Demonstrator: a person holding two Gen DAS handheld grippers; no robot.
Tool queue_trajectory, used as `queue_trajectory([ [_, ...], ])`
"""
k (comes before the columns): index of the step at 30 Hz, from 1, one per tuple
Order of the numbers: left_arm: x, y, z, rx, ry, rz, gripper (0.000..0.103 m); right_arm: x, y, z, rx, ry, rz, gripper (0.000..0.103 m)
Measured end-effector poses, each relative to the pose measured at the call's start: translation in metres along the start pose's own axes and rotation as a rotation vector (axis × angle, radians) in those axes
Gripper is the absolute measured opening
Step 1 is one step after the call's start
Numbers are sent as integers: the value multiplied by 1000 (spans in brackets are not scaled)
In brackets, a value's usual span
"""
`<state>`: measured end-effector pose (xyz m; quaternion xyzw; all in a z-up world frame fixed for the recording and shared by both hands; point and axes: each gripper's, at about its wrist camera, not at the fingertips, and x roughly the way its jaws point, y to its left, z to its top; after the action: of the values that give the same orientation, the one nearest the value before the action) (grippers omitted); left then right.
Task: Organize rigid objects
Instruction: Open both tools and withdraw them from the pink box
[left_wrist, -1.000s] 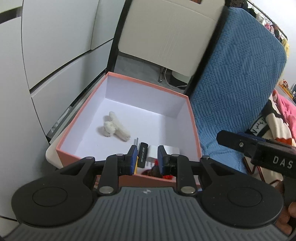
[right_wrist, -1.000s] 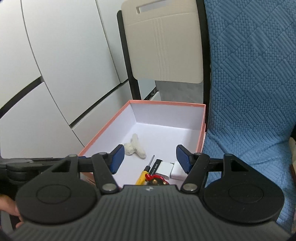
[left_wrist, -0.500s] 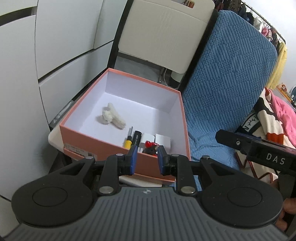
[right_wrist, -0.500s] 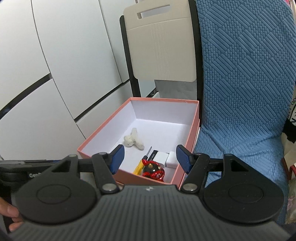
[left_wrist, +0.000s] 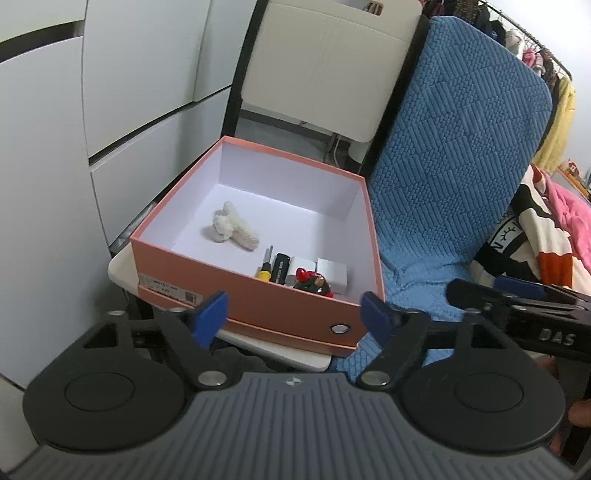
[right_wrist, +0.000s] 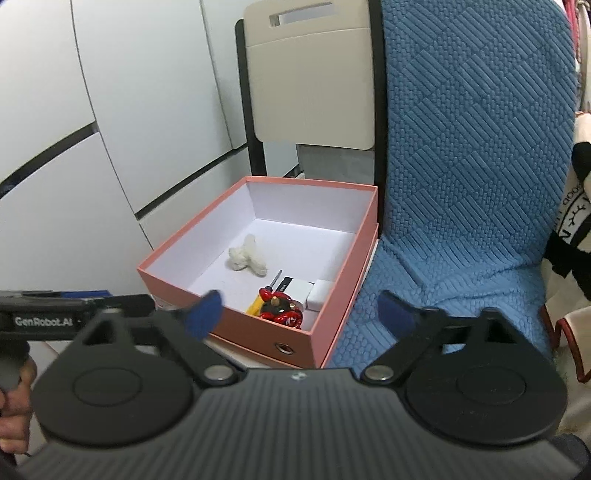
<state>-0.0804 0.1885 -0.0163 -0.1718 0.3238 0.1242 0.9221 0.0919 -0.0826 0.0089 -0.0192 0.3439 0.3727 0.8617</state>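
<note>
Both grippers, left (left_wrist: 293, 308) and right (right_wrist: 301, 315), hang empty, jaws apart, before the centre-frame pink box (left_wrist: 236, 291) collecting the small items.

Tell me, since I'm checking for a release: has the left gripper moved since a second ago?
Yes. The left gripper has backed away from the pink box, which now lies wholly beyond its fingertips, and its jaws have opened wide.

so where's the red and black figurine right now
In the right wrist view the red and black figurine sits inside the pink box, in its near right corner, touching the yellow-handled screwdriver and just in front of the white blocks.
</note>
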Motion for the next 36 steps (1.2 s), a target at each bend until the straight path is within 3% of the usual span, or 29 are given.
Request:
queue_trajectory([
  [6,-5,-4,0,-1,-8,3,102,-4,-14,-6,56,10,-17,95],
  [7,-5,-5,0,-2,-6,6,102,-6,-15,-7,59,6,-20,103],
  [9,-4,-7,0,-7,0,12,103,-9,-14,-7,51,-6,-30,103],
  [36,-8,-8,0,-29,14,0,103,-17,-16,-9,52,-1,-20,103],
])
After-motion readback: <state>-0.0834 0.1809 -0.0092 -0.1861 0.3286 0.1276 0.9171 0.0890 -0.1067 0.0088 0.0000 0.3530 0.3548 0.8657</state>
